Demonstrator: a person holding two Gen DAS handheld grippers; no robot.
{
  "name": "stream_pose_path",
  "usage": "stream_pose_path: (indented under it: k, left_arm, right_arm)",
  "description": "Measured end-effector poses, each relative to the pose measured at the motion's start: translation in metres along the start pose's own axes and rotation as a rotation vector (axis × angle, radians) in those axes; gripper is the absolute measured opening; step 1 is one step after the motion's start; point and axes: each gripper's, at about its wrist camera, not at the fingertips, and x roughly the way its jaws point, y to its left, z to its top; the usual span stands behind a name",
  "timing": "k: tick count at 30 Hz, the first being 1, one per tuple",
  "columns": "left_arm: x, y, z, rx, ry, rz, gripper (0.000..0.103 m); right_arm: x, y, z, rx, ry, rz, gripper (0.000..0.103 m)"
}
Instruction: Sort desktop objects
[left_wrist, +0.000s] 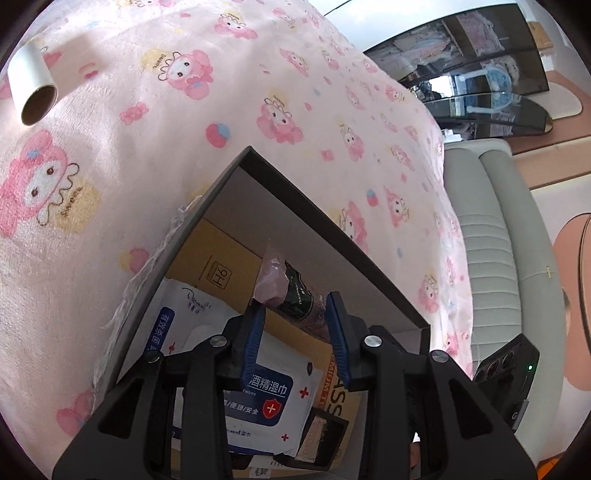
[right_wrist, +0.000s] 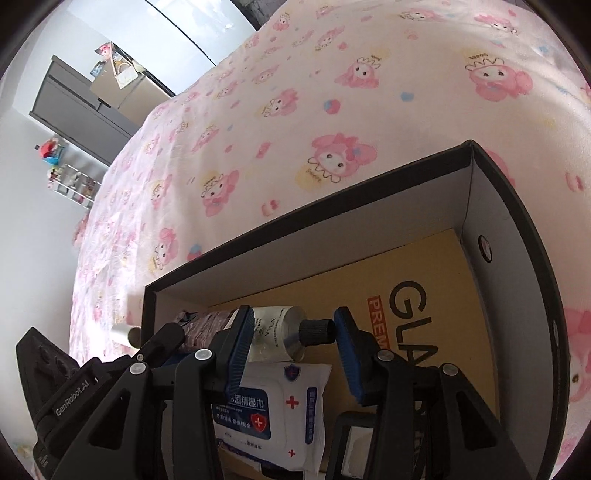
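Left gripper (left_wrist: 295, 310) is clamped on a pink-green packet (left_wrist: 291, 291) over the black box (left_wrist: 317, 218). Right gripper (right_wrist: 293, 325) grasps a clear tube (right_wrist: 280, 328) there too.

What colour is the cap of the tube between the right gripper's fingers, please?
Black, with a ribbed surface; the cap shows best in the right wrist view, on a clear tube.

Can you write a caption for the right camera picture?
Tongs hold a tube over the box.

The right tongs (right_wrist: 291, 332) straddle a clear black-capped tube (right_wrist: 284, 325) above the wipes pack (right_wrist: 280, 406) inside the dark box (right_wrist: 517, 229).
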Motion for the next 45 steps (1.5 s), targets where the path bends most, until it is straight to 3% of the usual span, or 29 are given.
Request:
stream_pose_path:
  k: [5,7,10,16,22,29,35,39,45]
  left_arm:
    - [-0.004,-0.005,0.000,0.023,0.006,0.023,0.040]
    - [-0.008,-0.010,-0.002,0.040,0.006,0.007,0.053]
    - [-0.017,-0.015,-0.004,0.068,-0.008,0.006,0.059]
    - [-0.044,-0.013,-0.009,0.100,-0.046,-0.007,0.058]
    - [-0.082,-0.014,-0.027,0.213,-0.072,-0.008,0.058]
    - [-0.140,-0.015,-0.053,0.394,-0.173,0.095,0.058]
    - [-0.189,-0.006,-0.079,0.593,-0.271,0.266,0.061]
    - [-0.215,0.011,-0.094,0.654,-0.300,0.346,0.064]
    - [-0.245,0.035,-0.119,0.685,-0.316,0.398,0.067]
  right_arm:
    - [-0.006,0.004,-0.005,-0.011,-0.017,-0.022,0.042]
    - [-0.010,0.009,-0.008,-0.032,-0.026,-0.032,0.043]
    - [-0.021,0.014,-0.011,-0.060,-0.044,-0.042,0.043]
    - [-0.042,0.022,-0.027,-0.103,-0.070,-0.049,0.043]
    - [-0.061,0.041,-0.058,-0.179,-0.106,-0.069,0.043]
    - [-0.093,0.080,-0.110,-0.282,-0.178,-0.090,0.043]
    - [-0.111,0.112,-0.154,-0.331,-0.274,-0.164,0.044]
    - [-0.119,0.127,-0.188,-0.341,-0.295,-0.169,0.049]
    - [-0.120,0.138,-0.234,-0.349,-0.265,-0.146,0.049]
